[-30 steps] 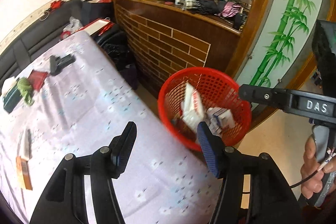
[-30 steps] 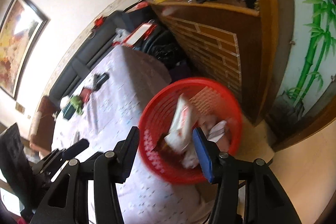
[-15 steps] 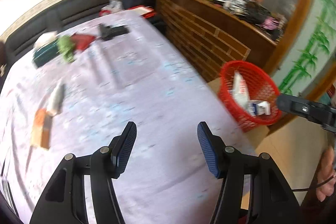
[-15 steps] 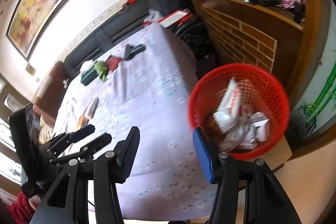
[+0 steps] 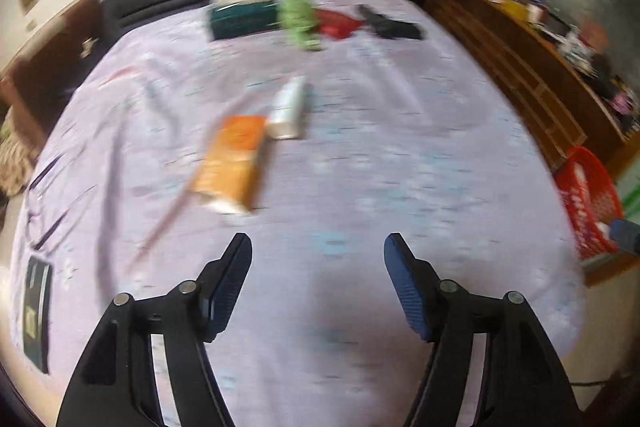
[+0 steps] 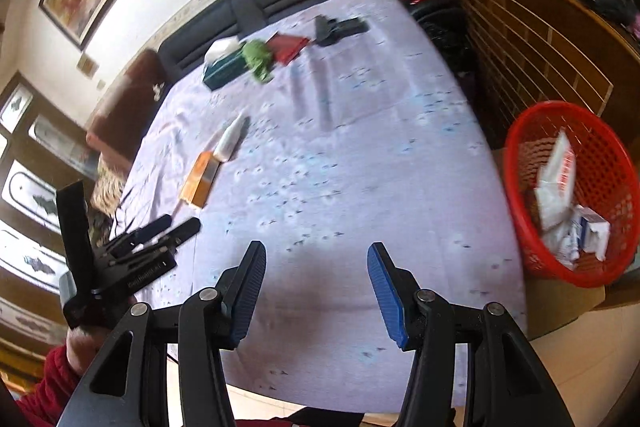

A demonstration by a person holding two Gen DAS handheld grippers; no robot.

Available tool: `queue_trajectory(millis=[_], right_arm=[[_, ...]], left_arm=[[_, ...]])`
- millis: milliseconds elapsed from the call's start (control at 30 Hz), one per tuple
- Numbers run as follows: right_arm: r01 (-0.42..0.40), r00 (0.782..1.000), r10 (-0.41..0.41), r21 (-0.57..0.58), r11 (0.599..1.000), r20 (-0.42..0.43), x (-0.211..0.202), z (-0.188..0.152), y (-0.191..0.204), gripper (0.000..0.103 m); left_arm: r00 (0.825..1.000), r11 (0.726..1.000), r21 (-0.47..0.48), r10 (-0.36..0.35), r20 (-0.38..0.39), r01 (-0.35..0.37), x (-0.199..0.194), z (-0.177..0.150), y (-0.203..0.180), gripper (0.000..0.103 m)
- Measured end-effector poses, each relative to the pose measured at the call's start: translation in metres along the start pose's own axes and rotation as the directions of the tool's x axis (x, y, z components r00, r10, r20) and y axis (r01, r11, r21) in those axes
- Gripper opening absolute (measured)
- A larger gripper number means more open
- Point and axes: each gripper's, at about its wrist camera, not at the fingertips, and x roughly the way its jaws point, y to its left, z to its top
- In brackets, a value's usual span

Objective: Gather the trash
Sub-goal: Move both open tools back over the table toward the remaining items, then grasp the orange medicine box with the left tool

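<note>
Left gripper (image 5: 318, 247) jaws wide apart, nothing held, over the lilac tablecloth (image 5: 400, 167). Right gripper (image 6: 316, 259) also spread wide and empty. Orange box (image 5: 232, 163) lies mid-table, a white tube (image 5: 288, 109) touching its far end. Red basket (image 6: 600, 279) sits off the table's right edge with white packets (image 6: 556, 183) inside. Far end: teal tissue box (image 5: 244, 19), green item (image 5: 300, 21), red pouch (image 5: 336, 23), black object (image 5: 390, 25).

Faint pale lettering along the body of the left gripper (image 6: 170, 231), too small and blurred to read. Red print on a white packet (image 6: 558, 167) inside the red basket (image 6: 520, 227), likewise illegible. Nothing else readable.
</note>
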Motion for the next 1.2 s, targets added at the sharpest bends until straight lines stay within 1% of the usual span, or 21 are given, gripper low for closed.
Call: queue_trajectory(millis=[100,133,233,300,367,433,467,567,633,700,733,767,800,833,867,933,1033,1133,1200], right_arm=[[0.003,1.0,-0.004,-0.03,1.0,-0.019,0.015,0.005,0.017,0.06],[0.005,1.0,-0.006,-0.042,0.999,-0.026,0.02,0.005,0.024,0.06],[0.001,0.999,-0.003,-0.067,0.998,-0.039,0.032,0.011,0.04,0.06],[0.002,0.999,-0.005,-0.08,0.997,-0.043,0.039,0.015,0.049,0.06],[0.003,0.999,-0.007,-0.086,0.996,-0.042,0.042,0.018,0.056,0.06],[0.008,0.999,-0.012,-0.087,0.996,-0.04,0.045,0.019,0.06,0.06],[0.01,0.999,-0.014,-0.085,0.996,-0.039,0.045,0.019,0.061,0.06],[0.023,0.999,-0.026,-0.072,0.997,-0.039,0.047,0.019,0.061,0.06],[0.035,0.999,-0.037,-0.058,0.998,-0.037,0.047,0.02,0.058,0.06],[0.047,0.998,-0.049,-0.046,0.998,-0.036,0.047,0.021,0.055,0.06],[0.052,0.998,-0.054,-0.043,0.998,-0.034,0.046,0.021,0.054,0.06],[0.057,0.998,-0.058,-0.04,0.998,-0.033,0.046,0.023,0.053,0.06],[0.062,0.998,-0.063,-0.037,0.997,-0.032,0.046,0.024,0.053,0.06],[0.063,0.997,-0.065,-0.036,0.997,-0.032,0.047,0.025,0.053,0.06],[0.065,0.997,-0.067,-0.036,0.997,-0.032,0.048,0.027,0.054,0.06],[0.068,0.997,-0.069,-0.038,0.997,-0.035,0.052,0.03,0.057,0.06],[0.055,0.997,-0.057,-0.045,0.997,-0.049,0.064,0.037,0.066,0.06],[0.034,0.996,-0.04,-0.078,0.996,-0.074,0.088,0.05,0.083,0.061],[0.024,0.995,-0.033,-0.099,0.995,-0.092,0.108,0.06,0.097,0.061]], left_arm=[[0.999,0.998,-0.043,0.038,-0.009,-0.038,0.011,0.007,0.034,0.068],[0.998,0.997,-0.051,0.051,-0.024,-0.052,0.019,0.011,0.045,0.068],[0.997,0.995,-0.072,0.062,-0.041,-0.064,0.036,0.019,0.065,0.068],[0.997,0.996,-0.074,0.043,-0.069,-0.048,0.051,0.027,0.073,0.068],[0.996,0.996,-0.066,0.049,-0.069,-0.054,0.062,0.034,0.077,0.068],[0.996,0.998,-0.033,0.05,-0.078,-0.053,0.074,0.041,0.075,0.068],[0.994,0.998,-0.018,0.064,-0.085,-0.065,0.081,0.045,0.074,0.068],[0.991,0.998,0.012,0.059,-0.118,-0.058,0.1,0.052,0.069,0.068],[0.99,0.997,0.03,0.068,-0.126,-0.065,0.111,0.056,0.065,0.068],[0.99,0.997,0.031,0.068,-0.125,-0.065,0.118,0.059,0.065,0.068],[0.99,0.998,0.023,0.06,-0.125,-0.057,0.122,0.06,0.066,0.066],[0.991,0.999,0.015,0.049,-0.123,-0.048,0.123,0.061,0.068,0.058],[0.992,0.999,0.006,0.04,-0.121,-0.04,0.124,0.061,0.069,0.053],[0.993,0.999,0.003,0.045,-0.112,-0.045,0.124,0.062,0.07,0.047],[0.993,0.999,0.001,0.047,-0.109,-0.048,0.123,0.062,0.071,0.044],[0.994,0.999,-0.019,0.025,-0.103,-0.027,0.118,0.058,0.075,0.044],[0.996,0.999,-0.036,0.013,-0.09,-0.016,0.103,0.044,0.081,0.044],[0.997,0.999,-0.047,0.001,-0.075,-0.005,0.086,0.028,0.085,0.044],[0.998,0.999,-0.037,0.012,-0.064,-0.015,0.072,0.016,0.086,0.044]])
